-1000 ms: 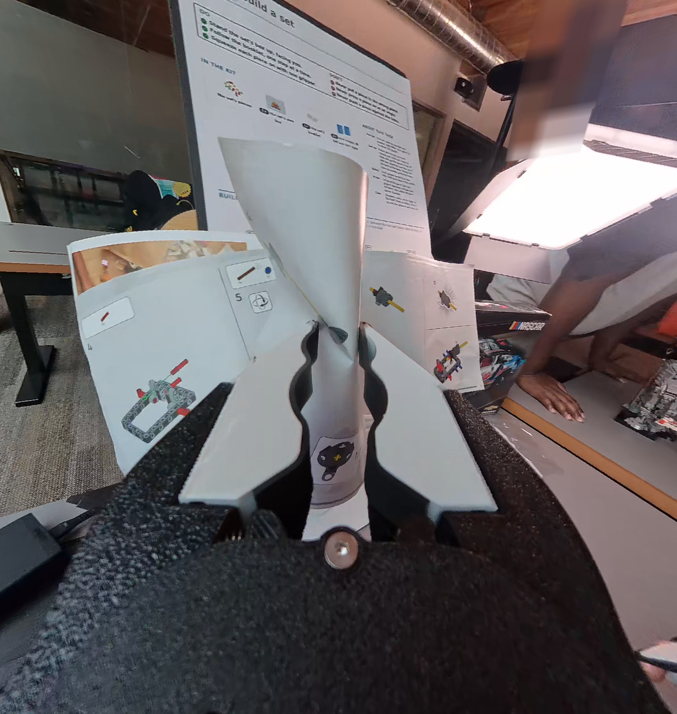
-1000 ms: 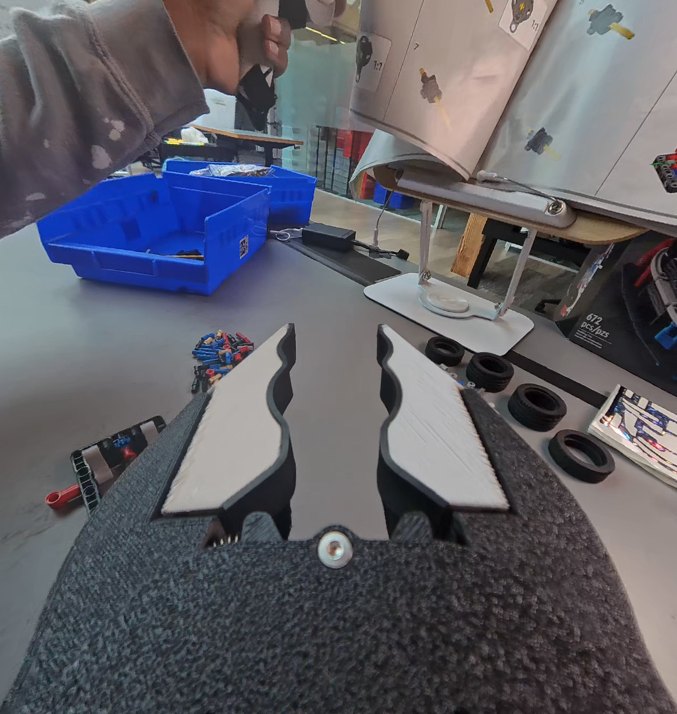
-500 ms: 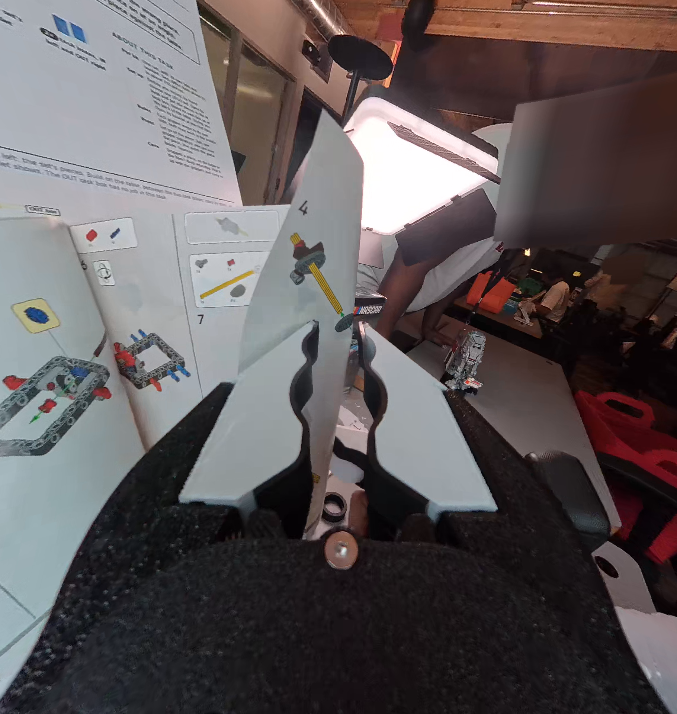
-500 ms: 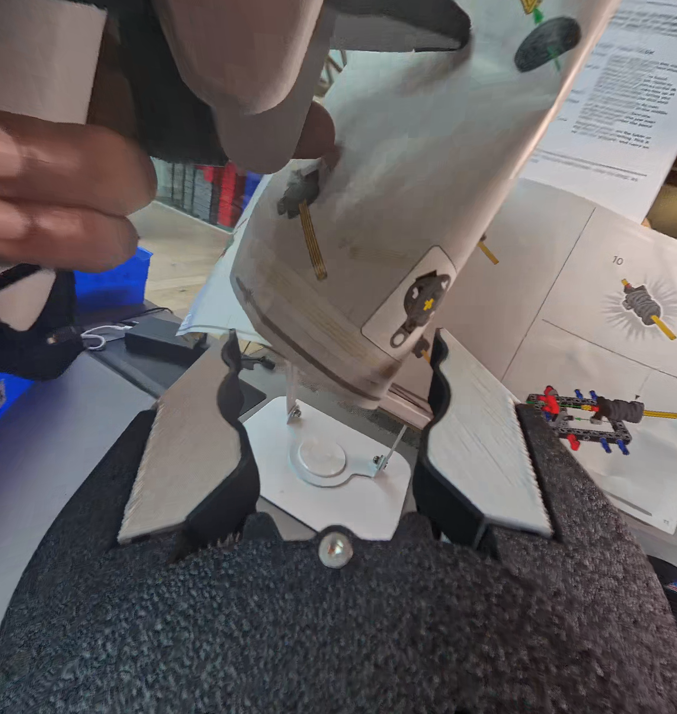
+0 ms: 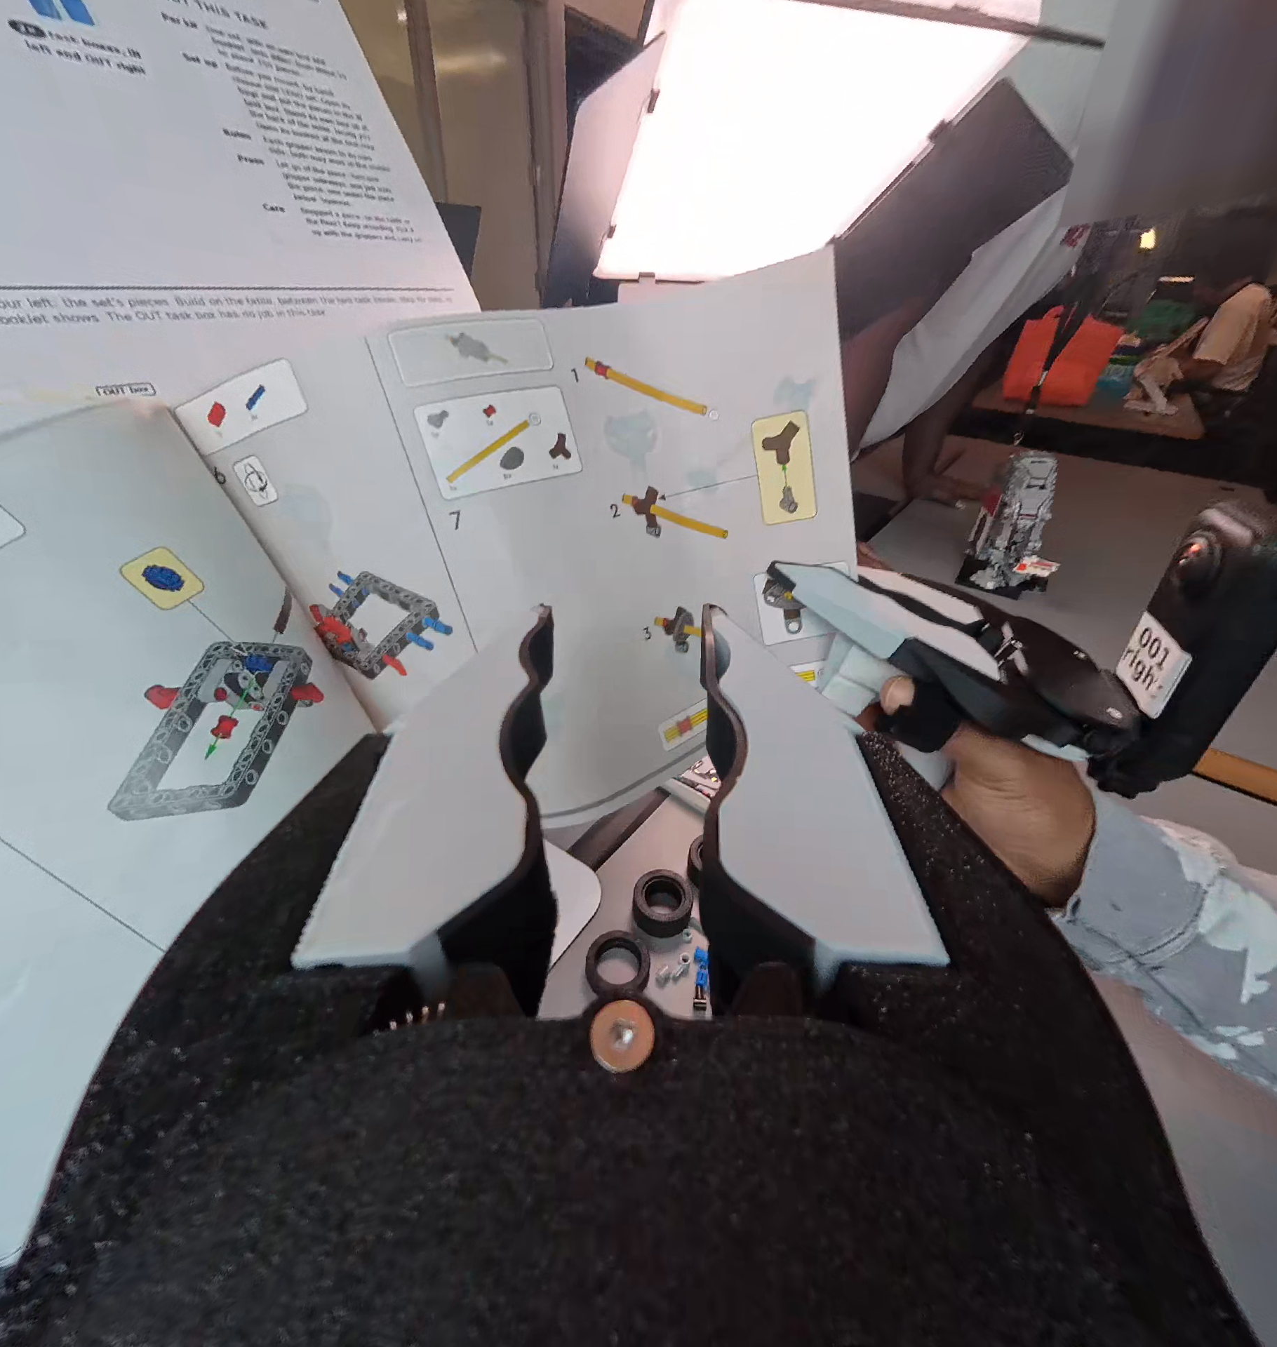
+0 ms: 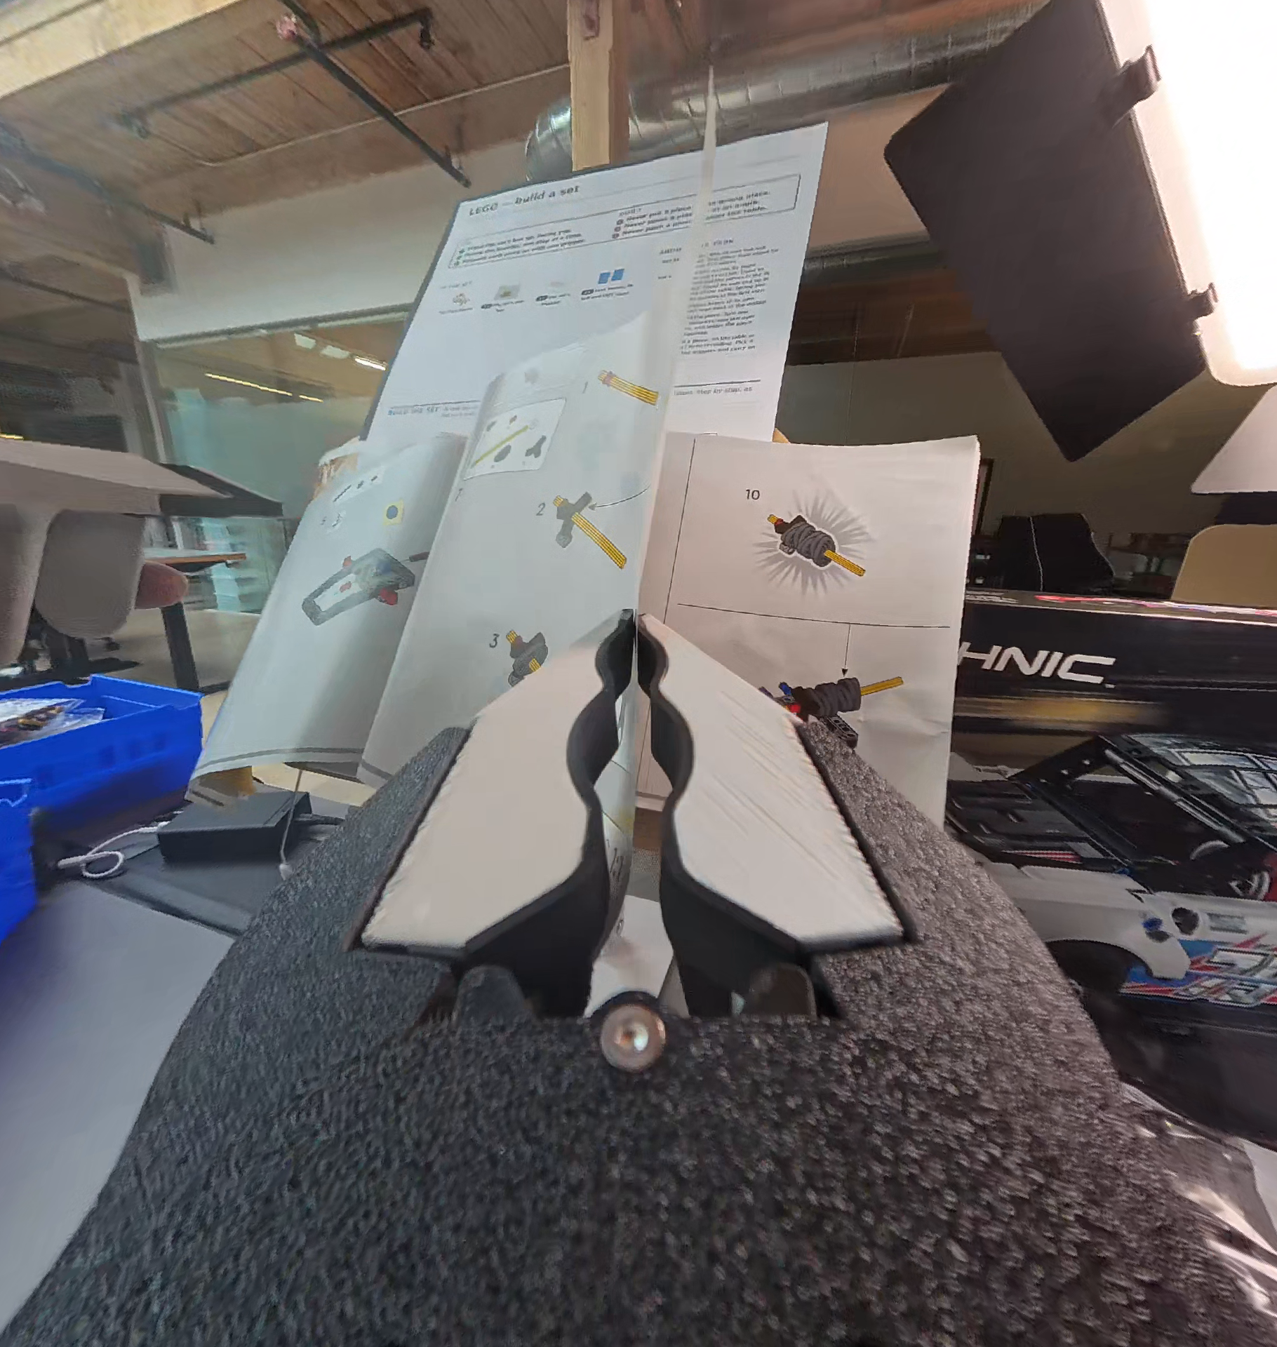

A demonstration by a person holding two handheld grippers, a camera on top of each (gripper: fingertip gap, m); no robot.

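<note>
An open building-instruction booklet [image 5: 606, 452] stands on a holder in front of me. My left gripper [image 5: 627, 612] is open and empty, its fingertips just short of the raised page and not touching it. My right gripper [image 6: 635, 619] is shut on the free edge of that raised booklet page [image 6: 519, 554], which runs edge-on between its pads. The left wrist view shows the right gripper [image 5: 796, 583] pinching the page's right edge, with a person's hand [image 5: 1015, 809] on its handle.
A large printed sheet [image 6: 606, 291] stands behind the booklet. Black tyres [image 5: 665, 900] and small parts lie on the grey table below. Blue bins [image 6: 74, 751] and a black power brick [image 6: 235, 827] sit left; a car set box [image 6: 1131, 729] sits right. A bright light panel [image 5: 803, 109] hangs above. My right fingertips sit around 12 cm from my left ones.
My left gripper was shut on the booklet page and has opened and let it go. My right gripper, wide open around the page half a second ago, has shut on its edge.
</note>
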